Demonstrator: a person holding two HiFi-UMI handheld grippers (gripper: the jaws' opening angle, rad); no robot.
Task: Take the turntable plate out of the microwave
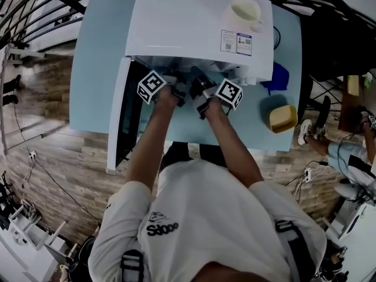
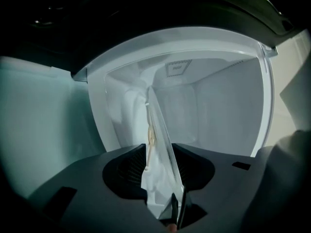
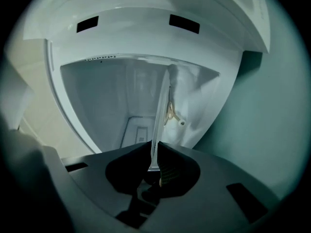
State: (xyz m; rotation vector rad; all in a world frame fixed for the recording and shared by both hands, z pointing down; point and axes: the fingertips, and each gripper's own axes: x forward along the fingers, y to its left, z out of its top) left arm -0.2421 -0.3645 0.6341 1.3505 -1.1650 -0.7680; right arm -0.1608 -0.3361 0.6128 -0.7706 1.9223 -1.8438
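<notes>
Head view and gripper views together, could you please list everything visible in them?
microwave: one, white, on the table, door swung open at its left
table: one, light blue, under the microwave
glass plate: one, clear, at the microwave's mouth
mug: one, cream, on top of the microwave
stickers: two, on the microwave's top
tub: one, yellow, on the table right of the microwave
blue thing: one, beside the microwave's right side, kind unclear
floor: brown wood
left gripper: one, black, glass plate touching both jaws
right gripper: one, black, shut on the glass plate
</notes>
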